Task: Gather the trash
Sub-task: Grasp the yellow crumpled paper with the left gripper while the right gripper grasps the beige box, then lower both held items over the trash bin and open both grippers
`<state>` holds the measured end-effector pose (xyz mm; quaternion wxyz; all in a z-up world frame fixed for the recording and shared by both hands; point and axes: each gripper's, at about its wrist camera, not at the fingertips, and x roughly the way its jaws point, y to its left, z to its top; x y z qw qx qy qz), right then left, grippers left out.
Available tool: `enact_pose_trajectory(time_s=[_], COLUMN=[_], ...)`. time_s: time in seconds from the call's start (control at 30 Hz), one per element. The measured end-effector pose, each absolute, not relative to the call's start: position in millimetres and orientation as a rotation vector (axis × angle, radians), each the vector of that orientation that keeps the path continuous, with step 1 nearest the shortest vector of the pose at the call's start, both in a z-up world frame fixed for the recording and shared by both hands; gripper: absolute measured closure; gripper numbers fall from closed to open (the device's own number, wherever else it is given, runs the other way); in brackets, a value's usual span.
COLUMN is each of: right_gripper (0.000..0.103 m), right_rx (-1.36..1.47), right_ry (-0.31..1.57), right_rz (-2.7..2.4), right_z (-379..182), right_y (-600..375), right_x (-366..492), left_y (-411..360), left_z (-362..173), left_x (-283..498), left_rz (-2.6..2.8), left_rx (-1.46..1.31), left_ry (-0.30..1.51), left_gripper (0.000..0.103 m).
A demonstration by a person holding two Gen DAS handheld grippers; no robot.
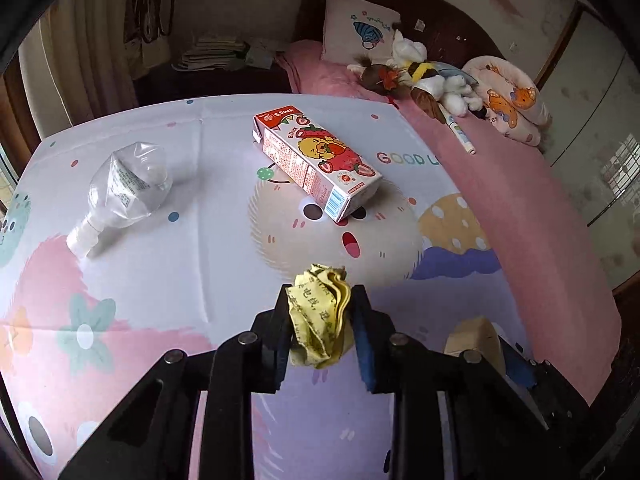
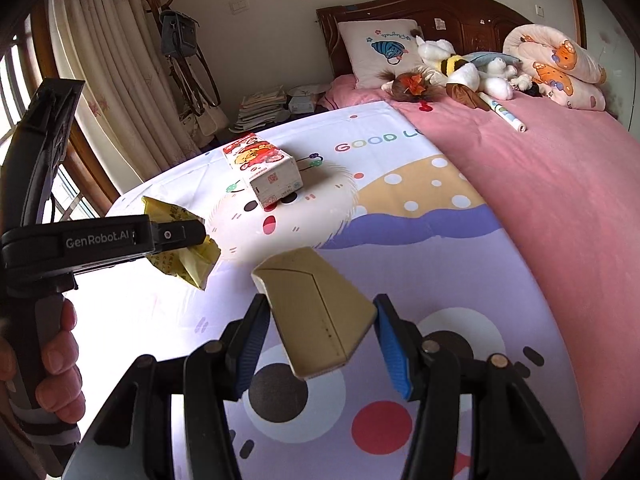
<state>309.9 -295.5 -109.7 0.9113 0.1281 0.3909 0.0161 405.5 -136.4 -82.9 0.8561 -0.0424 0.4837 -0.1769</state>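
My left gripper (image 1: 320,304) is shut on a crumpled yellow paper (image 1: 320,316) and holds it above the patterned cloth; the paper also shows in the right wrist view (image 2: 188,256), pinched in the left gripper (image 2: 196,236). My right gripper (image 2: 320,336) has a tan cardboard box (image 2: 316,312) between its blue pads (image 2: 394,344); small gaps show on both sides of the box. A strawberry milk carton (image 1: 316,160) lies on its side mid-cloth and also shows in the right wrist view (image 2: 264,172). A crushed clear plastic bottle (image 1: 124,192) lies at the left.
The cartoon-print cloth (image 1: 160,280) covers the near part of a bed with a pink blanket (image 1: 520,208). Pillows, plush toys (image 1: 424,76) and a marker pen (image 1: 460,132) lie near the headboard. A curtain and coat stand (image 2: 168,40) are at the left.
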Motion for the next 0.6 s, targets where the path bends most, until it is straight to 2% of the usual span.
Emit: enact_pose_trajectory(time_s=[0.3, 0.43, 0.6], right_gripper=[0.050, 0.050, 0.050], right_rx=[0.233, 0.202, 0.171], right_ry=[0.750, 0.730, 0.736], right_rz=[0.189, 0.256, 0.327], right_z=[-66.3, -57.1, -58.6], right_y=[-251.5, -230.0, -210.3], right_x=[202.0, 147.5, 83.1], left_y=[-73.0, -53.7, -33.4], left_z=[-23.0, -14.6, -28.3], left_x=[260.7, 197.8, 128.1], left_rz=[-0.420, -0.438, -0.469], left_rx=[-0.033, -0.015, -0.021], left_ry=[0.948, 0.933, 0.974], left_gripper=[0.077, 0.077, 0.077])
